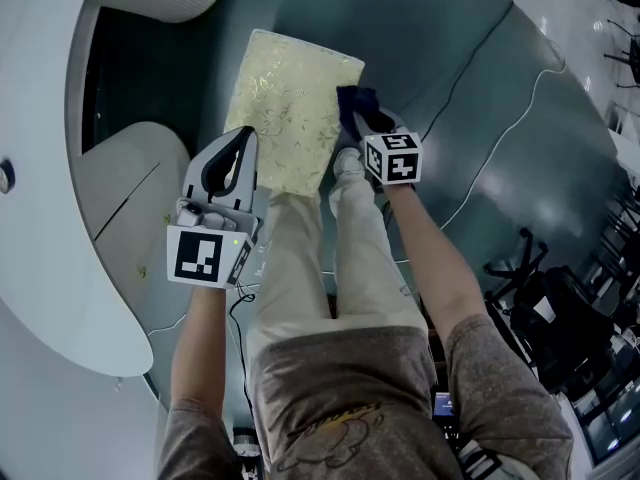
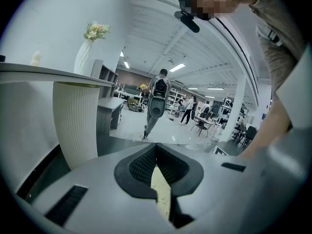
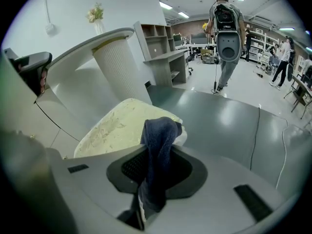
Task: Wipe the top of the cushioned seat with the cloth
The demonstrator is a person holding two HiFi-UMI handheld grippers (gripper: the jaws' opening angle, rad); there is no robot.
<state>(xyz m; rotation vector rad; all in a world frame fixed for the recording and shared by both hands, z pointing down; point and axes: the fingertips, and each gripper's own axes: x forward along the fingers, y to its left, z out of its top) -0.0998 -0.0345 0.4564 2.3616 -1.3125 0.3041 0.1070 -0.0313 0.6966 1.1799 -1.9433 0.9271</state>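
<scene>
While the person stands with both legs (image 1: 330, 258) just short of the seat (image 1: 290, 108), the left gripper (image 1: 240, 140) hangs over the seat's near left corner. The left gripper view shows its jaws brought together at the tips with nothing between them; a pale sliver of seat shows through the gap behind the pads. The right gripper (image 1: 360, 118) sits at the seat's right edge, jaws clamped on the cloth (image 1: 358, 98). In the right gripper view the cloth (image 3: 158, 150), dark blue, rises in a folded hump from between the jaws and droops toward the camera. Contact between cloth and seat top cannot be told. The seat's top is pale yellow, mottled, roughly square, and lies on the dark grey floor (image 1: 480, 118). A thin cable (image 1: 490, 158) runs across the floor to the right. A white curved counter (image 1: 40, 168) stands at left. Farther off, a vase (image 2: 83, 57) with flowers rests on the counter, and a person with a backpack (image 3: 224, 33) walks in the open hall.
</scene>
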